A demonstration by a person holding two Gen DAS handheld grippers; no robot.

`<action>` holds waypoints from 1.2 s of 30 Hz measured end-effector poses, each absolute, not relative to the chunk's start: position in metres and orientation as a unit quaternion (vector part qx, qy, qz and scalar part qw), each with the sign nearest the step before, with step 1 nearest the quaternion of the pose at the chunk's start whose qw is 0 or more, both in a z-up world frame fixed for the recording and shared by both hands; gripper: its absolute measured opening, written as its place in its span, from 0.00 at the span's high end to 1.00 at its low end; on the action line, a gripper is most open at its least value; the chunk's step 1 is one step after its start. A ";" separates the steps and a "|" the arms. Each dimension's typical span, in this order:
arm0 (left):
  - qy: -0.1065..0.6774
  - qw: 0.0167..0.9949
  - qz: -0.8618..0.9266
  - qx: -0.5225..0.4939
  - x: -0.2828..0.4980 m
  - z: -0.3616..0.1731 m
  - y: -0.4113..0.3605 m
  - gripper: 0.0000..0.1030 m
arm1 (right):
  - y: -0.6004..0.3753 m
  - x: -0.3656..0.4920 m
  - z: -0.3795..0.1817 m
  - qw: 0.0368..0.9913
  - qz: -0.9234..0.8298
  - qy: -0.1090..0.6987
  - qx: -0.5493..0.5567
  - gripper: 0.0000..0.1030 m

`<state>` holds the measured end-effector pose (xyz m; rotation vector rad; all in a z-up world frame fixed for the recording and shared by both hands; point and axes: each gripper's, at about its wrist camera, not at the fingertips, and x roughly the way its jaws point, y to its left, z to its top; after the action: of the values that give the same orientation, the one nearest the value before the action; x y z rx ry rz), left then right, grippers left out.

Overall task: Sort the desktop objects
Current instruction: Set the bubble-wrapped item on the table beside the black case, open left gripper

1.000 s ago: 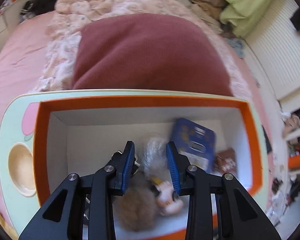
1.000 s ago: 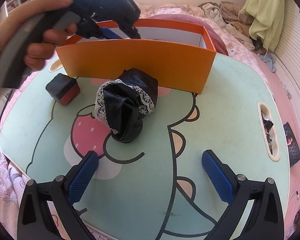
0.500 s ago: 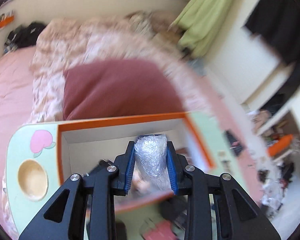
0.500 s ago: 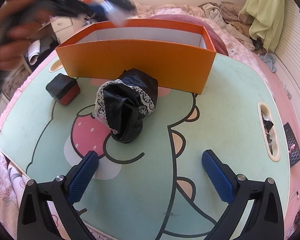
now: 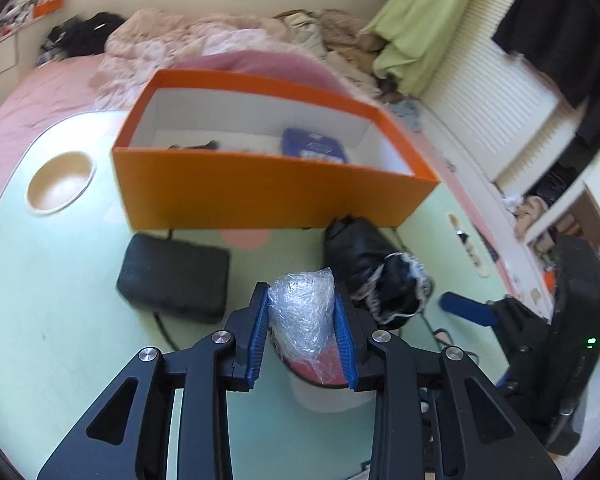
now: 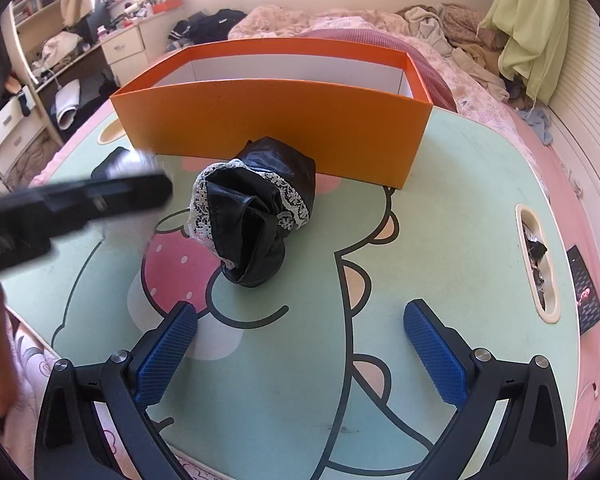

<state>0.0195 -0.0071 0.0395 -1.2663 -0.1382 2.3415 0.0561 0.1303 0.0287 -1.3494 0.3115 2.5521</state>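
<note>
Left gripper (image 5: pixel 302 312) fingers clamped on crinkled plastic bundle (image 5: pixel 302 316), jaws opening, above desk (image 5: pixel 60 280), orange box (image 5: pixel 260 196) at 12 o'clock. Right gripper (image 6: pixel 300 356) fingers apart, empty; black lace cloth (image 6: pixel 256 216) at 12 o'clock.

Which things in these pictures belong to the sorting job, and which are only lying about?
Part of the job:
- clear plastic bundle, between the left gripper pads, jaws opening
- orange box
- black lace-trimmed cloth
- dark block
- blue pack in the box

Just lying about:
- green cloth
- bedding
</note>
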 end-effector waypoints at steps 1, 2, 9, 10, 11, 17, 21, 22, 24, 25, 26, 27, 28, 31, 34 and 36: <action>-0.049 0.231 0.859 -0.454 0.022 0.043 -0.009 0.61 | 0.130 0.056 0.029 0.119 0.873 0.106 -0.461 0.00; -0.050 0.229 0.866 -0.442 0.025 0.047 -0.012 0.54 | 0.131 0.056 0.028 0.119 0.873 0.106 -0.462 0.00; -0.001 0.189 0.894 -0.407 0.053 0.054 -0.027 0.13 | 0.132 0.053 0.031 0.122 0.872 0.108 -0.462 0.00; 0.015 0.180 0.892 -0.414 0.054 0.050 -0.027 0.13 | 0.132 0.053 0.032 0.121 0.872 0.108 -0.462 0.00; 0.028 0.174 0.889 -0.422 0.055 0.046 -0.027 0.13 | 0.132 0.053 0.032 0.123 0.871 0.108 -0.463 0.00; 0.024 0.167 0.863 -0.477 0.045 0.019 -0.035 0.13 | 0.142 0.054 0.033 0.147 0.864 0.117 -0.468 0.00; 0.060 0.139 0.867 -0.474 0.047 0.015 -0.028 0.13 | 0.150 0.059 0.034 0.168 0.858 0.129 -0.468 0.00; 0.070 0.135 0.867 -0.474 0.047 0.014 -0.025 0.11 | 0.152 0.061 0.034 0.167 0.857 0.132 -0.469 0.00; 0.083 0.135 0.861 -0.482 0.047 0.011 -0.019 0.00 | 0.158 0.067 0.038 0.157 0.860 0.145 -0.464 0.04; 0.083 0.137 0.862 -0.480 0.046 0.012 -0.020 0.00 | 0.162 0.069 0.040 0.152 0.861 0.153 -0.461 0.12; 0.082 0.137 0.862 -0.481 0.045 0.012 -0.021 0.00 | 0.165 0.071 0.044 0.152 0.861 0.159 -0.458 0.16; 0.081 0.137 0.862 -0.482 0.045 0.013 -0.021 0.00 | 0.170 0.073 0.049 0.154 0.863 0.165 -0.451 0.24; 0.081 0.136 0.862 -0.482 0.044 0.013 -0.021 0.00 | 0.174 0.075 0.059 0.150 0.869 0.178 -0.438 0.30; 0.080 0.136 0.862 -0.481 0.043 0.013 -0.020 0.00 | 0.182 0.067 0.090 0.108 0.884 0.215 -0.402 0.32; 0.080 0.136 0.862 -0.481 0.043 0.012 -0.020 0.00 | 0.179 0.036 0.116 0.038 0.887 0.233 -0.397 0.32; 0.080 0.136 0.863 -0.481 0.043 0.011 -0.021 0.00 | 0.174 0.000 0.123 -0.008 0.874 0.244 -0.420 0.32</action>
<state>0.0428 -0.0206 0.0108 -1.3918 0.2318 2.4971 -0.0003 0.1737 0.1234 -1.3253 0.7717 2.7611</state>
